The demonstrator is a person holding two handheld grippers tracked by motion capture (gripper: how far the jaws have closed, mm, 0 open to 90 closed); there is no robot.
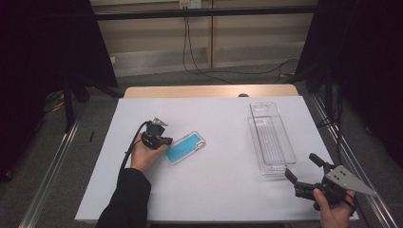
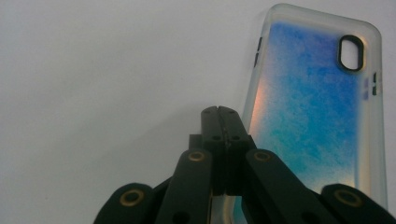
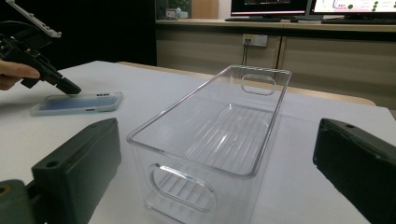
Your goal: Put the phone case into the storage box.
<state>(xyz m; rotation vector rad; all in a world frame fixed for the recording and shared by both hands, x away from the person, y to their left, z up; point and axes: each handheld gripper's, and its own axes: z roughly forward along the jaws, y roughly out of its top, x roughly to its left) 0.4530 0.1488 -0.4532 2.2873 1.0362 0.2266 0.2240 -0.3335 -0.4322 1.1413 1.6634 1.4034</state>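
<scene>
A clear-edged phone case (image 1: 185, 147) with a blue back lies flat on the white table sheet, left of centre. My left gripper (image 1: 159, 137) is at the case's near-left end, its jaws shut and empty. In the left gripper view the closed tips (image 2: 222, 111) sit just beside the long edge of the case (image 2: 313, 112). The right gripper view shows that gripper (image 3: 71, 87) tilted down, touching or nearly touching the case (image 3: 77, 103). My right gripper (image 1: 302, 167) is open at the front right, with the clear bin (image 3: 233, 121) straight ahead of it.
The empty clear plastic bin (image 1: 271, 142) lies lengthwise on the right half of the white sheet (image 1: 214, 190), with a handle cut-out at each end. A bare wooden strip (image 1: 209, 91) runs along the table's far edge. Metal rails flank the table.
</scene>
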